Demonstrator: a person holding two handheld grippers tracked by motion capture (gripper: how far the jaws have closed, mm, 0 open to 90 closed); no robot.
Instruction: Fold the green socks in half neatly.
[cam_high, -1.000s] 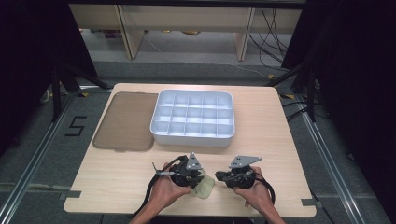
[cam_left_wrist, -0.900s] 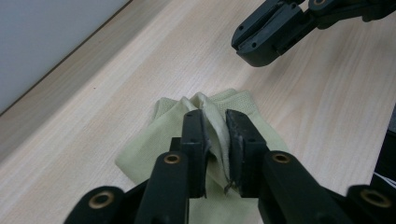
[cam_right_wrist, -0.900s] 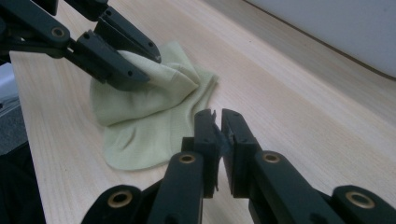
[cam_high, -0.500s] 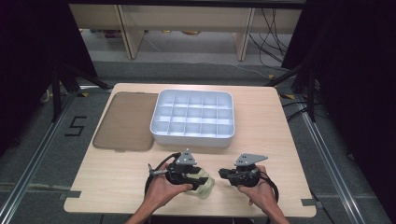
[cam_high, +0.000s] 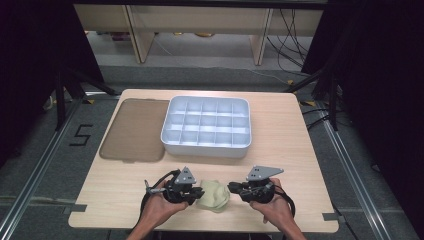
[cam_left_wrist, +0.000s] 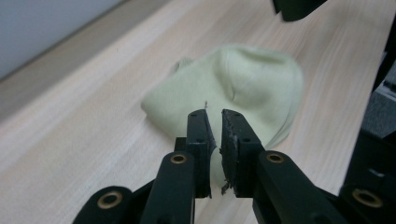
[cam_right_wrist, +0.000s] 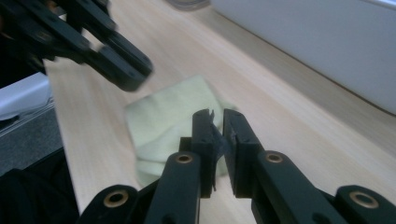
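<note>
Two tools meet over one pale green cloth near the front edge of the worktop. The left tool has just been closing and now stands narrow, its jaws nearly together on the near edge of the cloth, with fabric showing in the slit between them. The right tool is also narrow, and a thin bit of fabric seems caught between its jaws, though how firmly is hard to tell. The cloth lies bunched in a soft heap between the two, resting on the wood. Beyond it stands the white divided tray, and to the tray's left lies a flat brown lid. The risk from here, as I judge it, is a shallow bite: if either tool holds only a fold's edge, pulling the cloth apart to spread it could let that corner slip free and drop back in a heap.
</note>
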